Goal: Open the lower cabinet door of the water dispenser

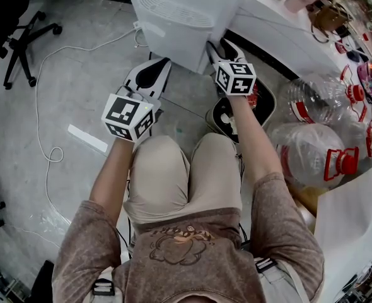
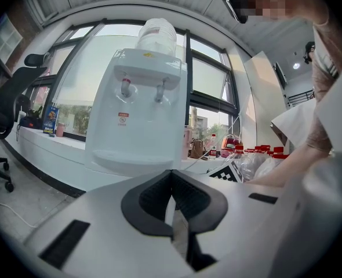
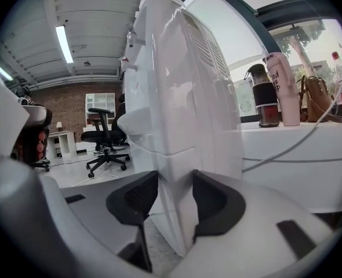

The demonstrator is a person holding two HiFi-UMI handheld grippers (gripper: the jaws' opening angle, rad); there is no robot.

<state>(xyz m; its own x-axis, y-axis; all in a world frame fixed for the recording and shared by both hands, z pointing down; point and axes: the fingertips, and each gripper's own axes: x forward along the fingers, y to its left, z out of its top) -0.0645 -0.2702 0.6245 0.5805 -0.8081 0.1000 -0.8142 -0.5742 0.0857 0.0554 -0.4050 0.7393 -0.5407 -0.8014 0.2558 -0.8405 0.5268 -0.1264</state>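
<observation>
At the head view's upper centre, the right gripper's [image 1: 219, 48] jaws clamp the edge of the tall white plastic water dispenser's [image 1: 180, 17] lower cabinet door [image 3: 179, 161], probably to swing it open; the left gripper [image 1: 151, 74] hangs beside it, jaws together, empty

White lower cabinet door [image 3: 172, 210], upright

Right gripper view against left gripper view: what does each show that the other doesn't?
Only the right gripper view: the right gripper, its fingers on either side of the lower front corner of the dispenser and seemingly touching it; the vented side panel; a brick wall.
Only the left gripper view: the left gripper, fingers together with nothing between; the dispenser's front head-on; red-capped bottles; the right gripper's marker cube.
Both: the dispenser and the windows.
</observation>
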